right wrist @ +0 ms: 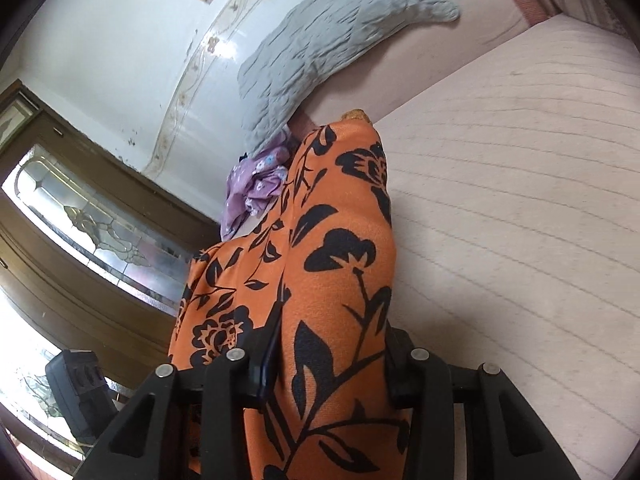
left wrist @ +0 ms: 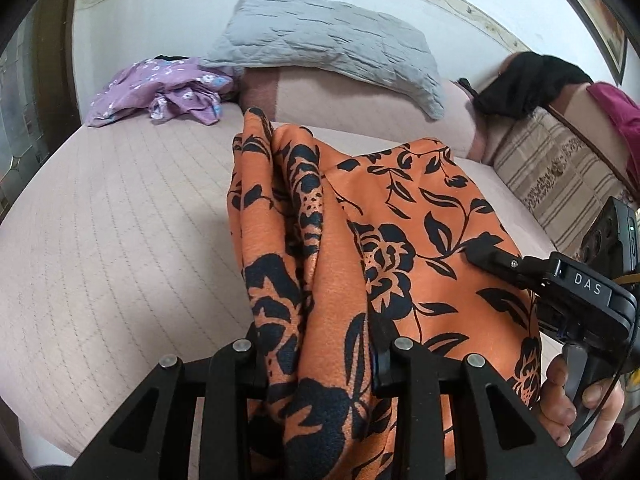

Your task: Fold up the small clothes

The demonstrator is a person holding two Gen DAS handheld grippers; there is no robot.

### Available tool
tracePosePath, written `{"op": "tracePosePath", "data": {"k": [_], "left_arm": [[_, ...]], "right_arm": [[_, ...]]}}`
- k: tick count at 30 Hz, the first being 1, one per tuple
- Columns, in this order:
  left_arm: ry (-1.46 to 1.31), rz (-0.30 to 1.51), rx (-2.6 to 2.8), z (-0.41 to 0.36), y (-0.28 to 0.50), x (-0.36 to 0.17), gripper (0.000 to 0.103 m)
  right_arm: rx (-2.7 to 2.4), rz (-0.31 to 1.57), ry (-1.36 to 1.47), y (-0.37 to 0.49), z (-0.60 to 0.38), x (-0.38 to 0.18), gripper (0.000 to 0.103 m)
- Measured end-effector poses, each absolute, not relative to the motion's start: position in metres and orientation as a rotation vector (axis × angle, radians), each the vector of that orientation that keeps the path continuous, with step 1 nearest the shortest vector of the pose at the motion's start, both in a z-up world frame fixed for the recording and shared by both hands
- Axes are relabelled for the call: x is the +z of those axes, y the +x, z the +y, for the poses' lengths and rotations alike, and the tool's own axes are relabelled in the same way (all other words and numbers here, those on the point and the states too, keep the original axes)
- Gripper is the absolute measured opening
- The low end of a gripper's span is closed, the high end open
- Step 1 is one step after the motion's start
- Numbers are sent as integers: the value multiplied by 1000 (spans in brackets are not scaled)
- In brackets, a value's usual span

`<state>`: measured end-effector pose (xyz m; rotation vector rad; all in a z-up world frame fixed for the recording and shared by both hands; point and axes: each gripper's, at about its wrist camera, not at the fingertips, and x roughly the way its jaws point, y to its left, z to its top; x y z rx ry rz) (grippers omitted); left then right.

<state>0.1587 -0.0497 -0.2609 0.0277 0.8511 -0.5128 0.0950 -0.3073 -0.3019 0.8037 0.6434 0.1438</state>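
1. Left wrist view: the left tool (left wrist: 316, 364) is clamped on a bunched fold of the orange cloth (left wrist: 400, 216), which has a black flower print and hangs above the bed (left wrist: 120, 220).
2. Same view: the right tool (left wrist: 492, 258) comes in from the right edge with its fingertips pinching the same cloth; a hand (left wrist: 568, 396) grips its handle.
3. Same view, background: a purple garment (left wrist: 160, 88) lies crumpled at the far side of the bed, beside a grey pillow (left wrist: 332, 48); a black garment (left wrist: 528, 80) is draped at the right.
4. Right wrist view: the right tool (right wrist: 328, 368) is clamped on the orange cloth (right wrist: 336, 264), which rises between its fingers over the bed (right wrist: 520, 200).
5. Same view: the pillow (right wrist: 320, 48) and the purple garment (right wrist: 256, 184) lie beyond the cloth; the left tool's camera housing (right wrist: 76, 392) shows at lower left.
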Motion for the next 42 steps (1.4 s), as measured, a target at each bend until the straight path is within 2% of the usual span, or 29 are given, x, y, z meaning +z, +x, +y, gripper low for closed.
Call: {"op": "tracePosePath", "data": {"k": [29, 37, 42], "left_arm": [[111, 926, -384, -53, 169, -298, 34], [122, 914, -384, -54, 168, -295, 35], [109, 856, -386, -53, 166, -283, 35]], "right_arm": [[111, 742, 833, 117, -292, -361, 43], [96, 746, 858, 124, -291, -364, 43], [124, 683, 870, 116, -291, -352, 43]]}}
